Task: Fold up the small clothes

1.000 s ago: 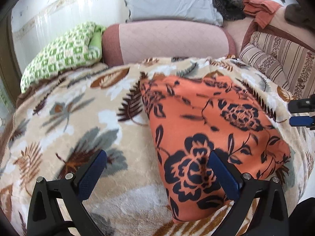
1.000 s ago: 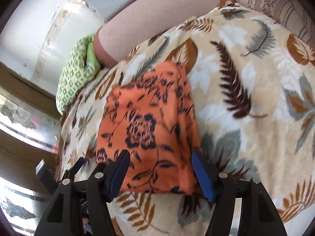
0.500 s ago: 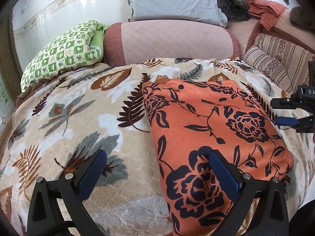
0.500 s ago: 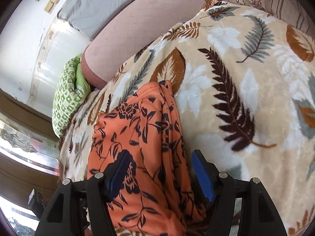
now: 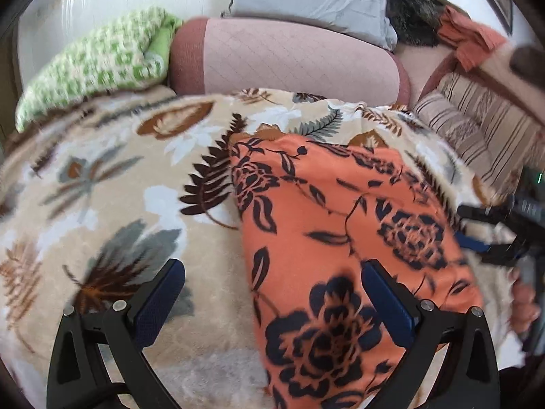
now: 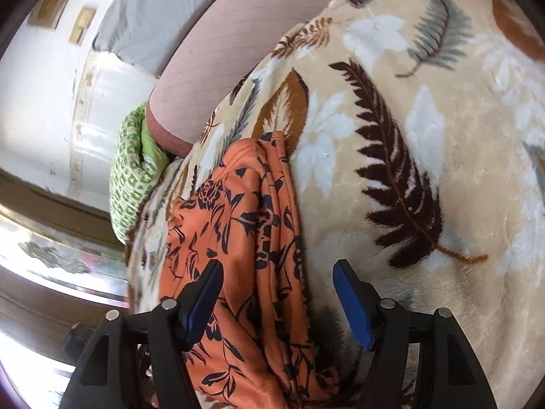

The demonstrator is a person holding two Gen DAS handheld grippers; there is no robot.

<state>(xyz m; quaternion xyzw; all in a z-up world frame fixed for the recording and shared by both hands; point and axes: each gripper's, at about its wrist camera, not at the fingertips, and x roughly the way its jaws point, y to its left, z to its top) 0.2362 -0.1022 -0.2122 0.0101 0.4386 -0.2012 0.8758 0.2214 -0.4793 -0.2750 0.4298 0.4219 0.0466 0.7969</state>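
A: Where is the orange floral garment now?

B: Folded flat on the leaf-print blanket. In the left wrist view its left edge runs up between the fingers of the left gripper; the right finger sits over the cloth, the left finger over bare blanket.

A: Are those fingers closed on it?

B: No, they stand wide apart, as they did a second ago, with nothing pinched.

A: And the right gripper?

B: Also spread apart, unchanged in width. What differs is its place: a second ago the whole garment lay ahead of its fingers, seen from above. Now it has come down low along the garment's right edge, so the stacked layers show side-on. The edge runs between the fingers, the left finger over orange cloth, the right finger over blanket.

A: Anything else changed?

B: From the left wrist, the right gripper now reaches further in at the garment's right side. Whether it touches the cloth I cannot tell; the picture is blurred there.
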